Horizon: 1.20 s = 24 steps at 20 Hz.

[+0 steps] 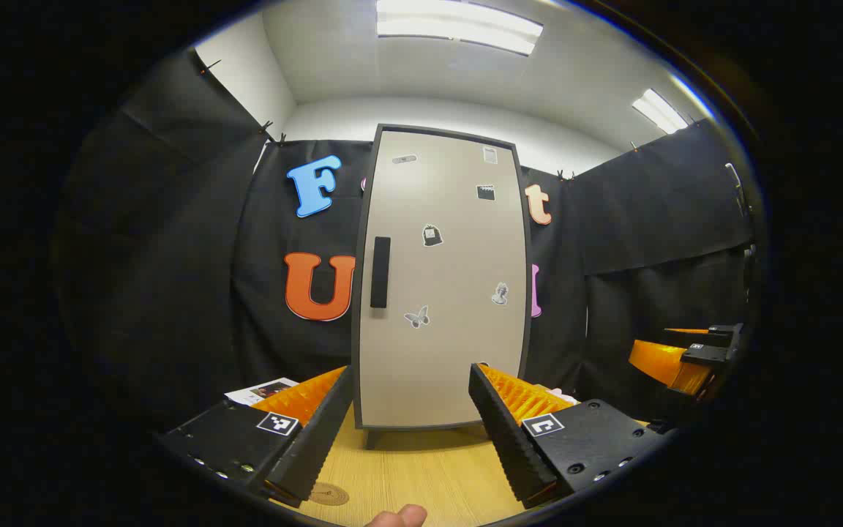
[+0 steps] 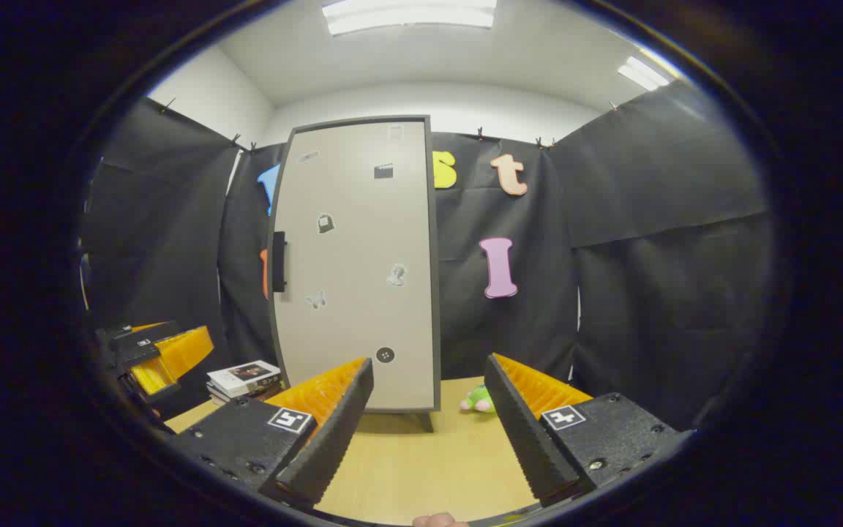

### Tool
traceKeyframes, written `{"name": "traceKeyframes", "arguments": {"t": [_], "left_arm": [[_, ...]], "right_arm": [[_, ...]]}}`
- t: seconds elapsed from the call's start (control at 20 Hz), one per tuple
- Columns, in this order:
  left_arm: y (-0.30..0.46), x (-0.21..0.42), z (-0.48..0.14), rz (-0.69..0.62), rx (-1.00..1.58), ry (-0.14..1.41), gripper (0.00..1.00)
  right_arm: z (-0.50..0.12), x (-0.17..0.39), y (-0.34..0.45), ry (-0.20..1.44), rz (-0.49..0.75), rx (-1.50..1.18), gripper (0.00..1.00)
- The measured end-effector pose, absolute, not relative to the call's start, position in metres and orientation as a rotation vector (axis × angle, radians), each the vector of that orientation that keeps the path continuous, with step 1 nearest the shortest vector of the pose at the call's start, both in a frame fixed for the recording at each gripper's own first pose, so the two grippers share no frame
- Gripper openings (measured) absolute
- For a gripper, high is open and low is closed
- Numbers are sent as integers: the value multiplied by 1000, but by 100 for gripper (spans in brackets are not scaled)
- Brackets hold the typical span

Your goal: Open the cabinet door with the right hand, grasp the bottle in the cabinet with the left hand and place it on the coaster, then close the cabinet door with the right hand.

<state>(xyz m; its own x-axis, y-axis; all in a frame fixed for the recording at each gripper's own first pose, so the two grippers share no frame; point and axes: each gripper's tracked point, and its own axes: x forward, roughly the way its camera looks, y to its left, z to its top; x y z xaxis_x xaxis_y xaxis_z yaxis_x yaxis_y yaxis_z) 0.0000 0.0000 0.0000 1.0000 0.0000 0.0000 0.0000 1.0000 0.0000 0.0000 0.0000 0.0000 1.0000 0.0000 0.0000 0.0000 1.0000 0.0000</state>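
The cabinet (image 1: 442,282) stands on the wooden table (image 1: 421,468) with its door shut and its dark handle (image 1: 380,271) on the door's left edge, so the bottle inside is hidden. The left gripper (image 1: 410,377) and the right gripper (image 2: 429,369) both hang in front of the door with jaws spread wide and nothing between them. A round coaster (image 1: 328,495) lies on the table by the left gripper, a stack of books (image 2: 244,379) sits left of the cabinet and a small green toy (image 2: 478,399) right of it.
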Motion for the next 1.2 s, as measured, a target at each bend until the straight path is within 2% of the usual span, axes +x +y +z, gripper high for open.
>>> {"name": "traceKeyframes", "arguments": {"t": [0.1, 0.15, 0.2, 0.25, 0.35, 0.4, 0.55, 0.6, 1.0, 1.05, 1.1, 1.2], "left_arm": [[0, 0, -1, 0, 0, 1, 95], [1, 0, -1, 2, 1, 2, 95], [0, 1, -1, 3, -1, 2, 95], [0, 1, -1, 3, -3, 2, 95], [0, 1, -2, 3, -6, 4, 95], [0, 2, -3, 4, -6, 5, 95], [1, 3, -4, 7, -5, 6, 95], [1, 4, -5, 6, -6, 9, 95], [3, 7, -7, 5, -6, 11, 95], [3, 8, -8, 4, -6, 12, 95], [4, 9, -8, 4, -7, 11, 95], [5, 11, -8, 4, -6, 12, 95]], "right_arm": [[0, 0, -1, 0, -1, -2, 99], [-1, 0, 0, 0, 0, -2, 95], [0, 0, 1, -1, 0, -3, 95], [0, -1, -1, -2, -1, -5, 99], [0, 0, -2, -3, -3, -12, 99], [0, 1, -2, 0, -4, -15, 95], [-1, 2, -2, 1, -4, -13, 95], [-1, 3, -1, 2, -3, -11, 99], [-4, 10, 4, 13, 2, -12, 99], [-5, 11, 4, 16, 4, -12, 95], [-6, 14, 4, 20, 4, -13, 99], [-9, 15, 7, 25, 3, -14, 99]]}}
